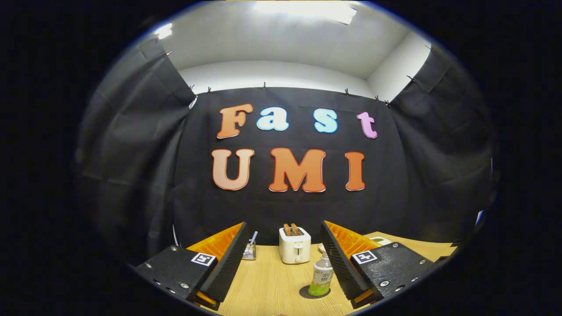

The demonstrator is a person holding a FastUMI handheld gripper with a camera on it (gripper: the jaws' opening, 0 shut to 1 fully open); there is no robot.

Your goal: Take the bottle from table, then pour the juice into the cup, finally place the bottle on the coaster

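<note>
Gripper [283, 254] fingers spread wide; bottle [322, 276] upright between them, at one o'clock by the right finger; toaster [294, 245] beyond at twelve.

Bystanders on the wooden table

A white toaster [294, 245] with two slices in its slots stands at the table's [268, 285] far edge, at twelve o'clock. At its nine o'clock, well apart, a small wire holder [249, 251] carries a striped straw.
</note>
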